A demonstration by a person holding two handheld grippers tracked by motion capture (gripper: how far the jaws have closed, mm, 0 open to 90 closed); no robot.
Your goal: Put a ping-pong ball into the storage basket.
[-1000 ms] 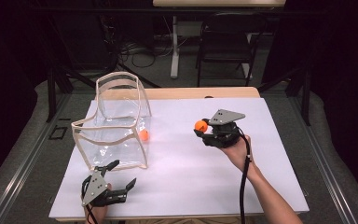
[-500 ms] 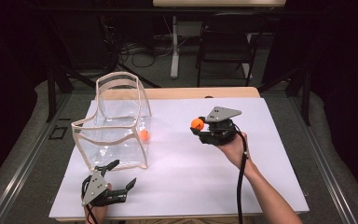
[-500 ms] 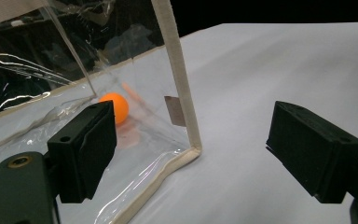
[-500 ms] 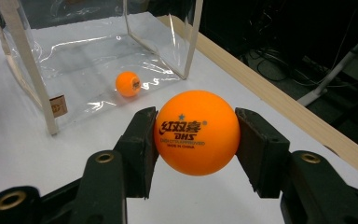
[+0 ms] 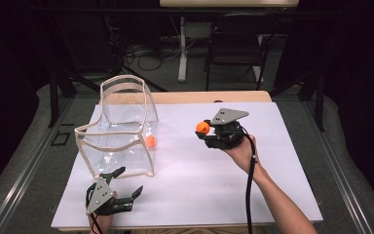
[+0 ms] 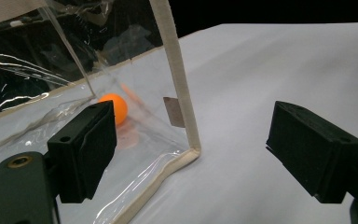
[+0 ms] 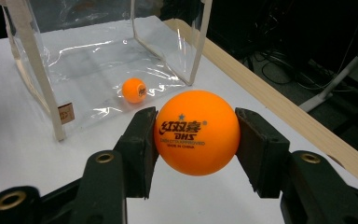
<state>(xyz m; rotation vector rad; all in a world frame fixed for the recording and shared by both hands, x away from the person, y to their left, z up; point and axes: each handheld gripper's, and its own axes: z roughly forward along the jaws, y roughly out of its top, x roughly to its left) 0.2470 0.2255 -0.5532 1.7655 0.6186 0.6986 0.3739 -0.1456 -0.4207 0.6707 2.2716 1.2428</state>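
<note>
Now the right gripper [image 5: 206,131] stands right of the middle of the high view, raised over the white counter [image 5: 272,161], and its jaws are closed on an orange ball [image 5: 202,128]; in the right gripper view this held ball [image 7: 197,132] sits in the middle of the frame, pressed between the two black pads from left and right, with dark printed letters and a small star on its face turned to the camera; the hand [image 5: 241,152] that carries this gripper comes in from the lower right of the high view, and a black cable hangs down along the forearm; a second orange ball [image 5: 150,141] lies at the lower right side of the clear bag [image 5: 114,146] with cream trim, which stands on the left half of the counter in the high view; in the right gripper view this second ball [image 7: 134,90] rests on the clear floor of the bag [image 7: 42,88], in the upper left part of the frame; the left gripper [image 5: 126,183] is at the lower left of the high view, just below the bag, with its jaws wide apart and nothing between them; in the left gripper view its pads stand far from each other, the cream corner of the bag [image 6: 179,93] rises between them, and the second ball [image 6: 114,108] shows behind the left pad, through the clear wall.
</note>
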